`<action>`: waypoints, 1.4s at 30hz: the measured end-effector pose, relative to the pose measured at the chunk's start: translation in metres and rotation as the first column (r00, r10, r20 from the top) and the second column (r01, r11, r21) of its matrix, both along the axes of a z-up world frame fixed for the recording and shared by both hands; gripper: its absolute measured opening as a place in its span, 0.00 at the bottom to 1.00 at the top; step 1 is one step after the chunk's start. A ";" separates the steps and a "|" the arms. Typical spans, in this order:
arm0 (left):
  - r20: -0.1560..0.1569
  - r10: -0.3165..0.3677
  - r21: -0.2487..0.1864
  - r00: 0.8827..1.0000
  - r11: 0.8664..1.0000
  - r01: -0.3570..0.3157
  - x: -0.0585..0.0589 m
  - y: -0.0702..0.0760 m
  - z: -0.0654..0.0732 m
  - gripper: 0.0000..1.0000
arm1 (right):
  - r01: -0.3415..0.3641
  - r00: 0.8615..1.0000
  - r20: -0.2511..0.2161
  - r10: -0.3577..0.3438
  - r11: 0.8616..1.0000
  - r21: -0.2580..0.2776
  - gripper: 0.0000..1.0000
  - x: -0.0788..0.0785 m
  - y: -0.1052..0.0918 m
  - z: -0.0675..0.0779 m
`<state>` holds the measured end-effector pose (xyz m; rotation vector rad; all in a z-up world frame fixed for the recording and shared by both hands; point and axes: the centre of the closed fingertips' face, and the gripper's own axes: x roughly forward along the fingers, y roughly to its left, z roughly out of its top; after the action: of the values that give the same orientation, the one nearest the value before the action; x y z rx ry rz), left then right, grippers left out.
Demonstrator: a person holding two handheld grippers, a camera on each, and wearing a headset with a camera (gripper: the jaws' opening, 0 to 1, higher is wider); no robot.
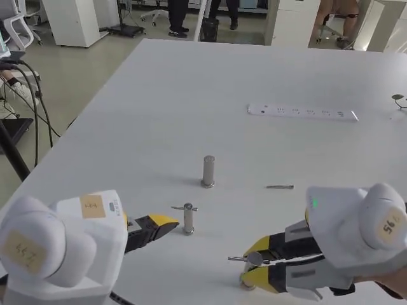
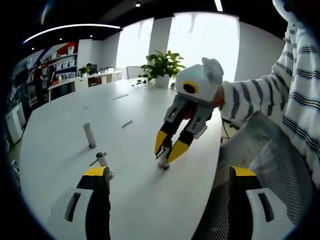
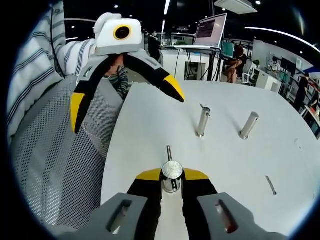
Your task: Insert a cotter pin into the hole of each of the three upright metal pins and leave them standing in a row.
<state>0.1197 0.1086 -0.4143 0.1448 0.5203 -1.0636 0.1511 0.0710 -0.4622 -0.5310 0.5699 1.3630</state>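
Steel, round and bright: the near pin (image 3: pixel 171 176) stands upright with its flared foot on the table (image 1: pixel 191 95). My right gripper (image 1: pixel 257 262) has its yellow-tipped black fingers (image 3: pixel 150 175) closed tight on the shaft, just under the flat, shiny head. A thin wire cotter (image 1: pixel 238 258) sticks out sideways from that head, away from my fingers. I cannot tell how far it runs through the hole.

My left gripper (image 2: pixel 169 175) holds nothing. Its fingers (image 2: pixel 95 172) are spread wide, blunt yellow wedges on black arms, hanging over the table edge beside the middle pin (image 1: pixel 188 218). That pin is a slim cylinder on a small round base. Its own cotter (image 1: pixel 183 208) crosses it near the top like a little crossbar.

Beyond it, the far pin (image 1: pixel 208 171) is a thicker, plain matte-grey tube with a wider foot and a bare top. The three pins stand well apart in a loose diagonal line running away from me.

A loose cotter (image 1: pixel 280 187) lies flat on the table, right of the far pin, a short dull sliver of wire. The tabletop is smooth, matte white. Further back lies a long, flat white power strip (image 1: pixel 302 112). Both gripper shells are rounded, glossy white plastic with paper labels stuck on. In the left gripper view a striped knit sleeve (image 2: pixel 295 75) shows above a grey mesh chair (image 2: pixel 270 150).
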 end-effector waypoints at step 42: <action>0.000 0.075 0.024 0.997 0.997 -0.075 -0.009 0.018 0.000 0.99 | 0.083 0.996 0.021 -0.084 0.996 0.030 0.08 0.028 0.002 0.006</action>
<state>0.1103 0.1264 -0.4146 0.1446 0.5353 -0.9842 0.1789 0.0733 -0.4563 -0.4927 0.5474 1.2829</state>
